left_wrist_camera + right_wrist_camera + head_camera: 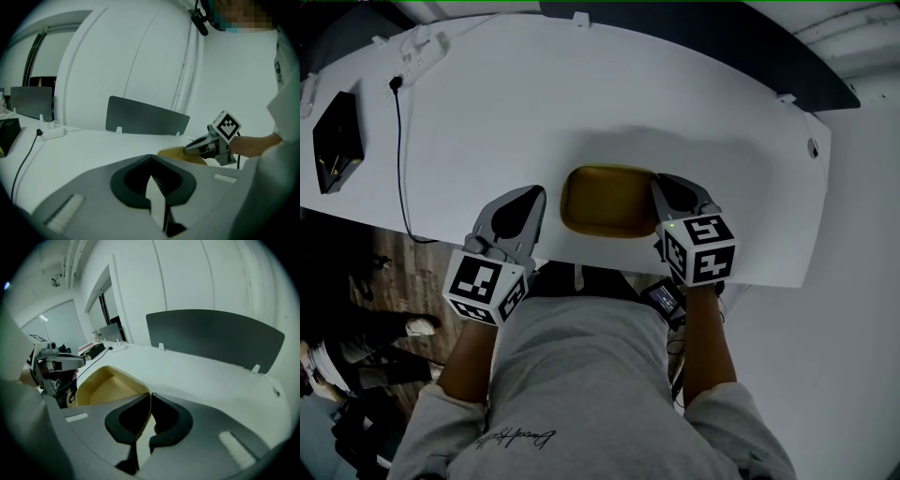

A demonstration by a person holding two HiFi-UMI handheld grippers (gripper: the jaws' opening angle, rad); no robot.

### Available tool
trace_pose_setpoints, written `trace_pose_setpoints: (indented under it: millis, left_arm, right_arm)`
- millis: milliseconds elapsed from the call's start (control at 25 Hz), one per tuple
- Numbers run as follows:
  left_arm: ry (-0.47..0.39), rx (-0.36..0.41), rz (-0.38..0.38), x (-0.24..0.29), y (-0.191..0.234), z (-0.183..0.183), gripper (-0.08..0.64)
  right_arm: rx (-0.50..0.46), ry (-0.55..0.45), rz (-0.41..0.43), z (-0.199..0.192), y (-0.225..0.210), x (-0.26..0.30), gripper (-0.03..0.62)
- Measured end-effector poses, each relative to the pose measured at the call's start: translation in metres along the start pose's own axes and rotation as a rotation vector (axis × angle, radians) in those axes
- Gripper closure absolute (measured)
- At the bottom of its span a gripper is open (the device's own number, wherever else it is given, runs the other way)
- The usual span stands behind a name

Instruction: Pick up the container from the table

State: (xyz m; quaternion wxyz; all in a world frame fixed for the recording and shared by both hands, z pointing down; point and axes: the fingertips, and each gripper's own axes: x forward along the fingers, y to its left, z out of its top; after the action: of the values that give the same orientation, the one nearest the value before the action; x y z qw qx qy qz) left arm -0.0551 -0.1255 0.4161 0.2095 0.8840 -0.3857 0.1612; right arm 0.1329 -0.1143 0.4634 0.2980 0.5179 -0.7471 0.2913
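- The container [607,200] was a shallow mustard-yellow tray, rectangular with rounded corners. It had a thin raised wall and a flat, paler floor, and nothing was in it.
- It lay on the white table [581,94], close to the front edge and directly in front of the person. It sat between the two grippers.
- The right gripper [661,187] was at the container's right end. In the right gripper view, its jaws were pinched onto the thin wall, which ran up between the dark pads [165,420].
- The left gripper [534,194] hung just beside the container's left end without touching it. In the left gripper view, its jaws were pressed together at the tips with nothing between them.
- Whether the container's base had left the tabletop could not be told.
- A black cable [398,159] trailed across the far left of the table, well apart from the container. A grey divider panel [215,336] stood along the back edge.
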Motion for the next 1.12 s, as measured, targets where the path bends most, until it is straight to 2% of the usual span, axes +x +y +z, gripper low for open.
trace_pose_setpoints:
  millis: [1120]
  left_arm:
    - [-0.068,0.044,0.039,-0.033,-0.019,0.026,0.560]
  right_arm:
    - [-0.037,-0.047,0.041,0.018,0.020,-0.049,0.563]
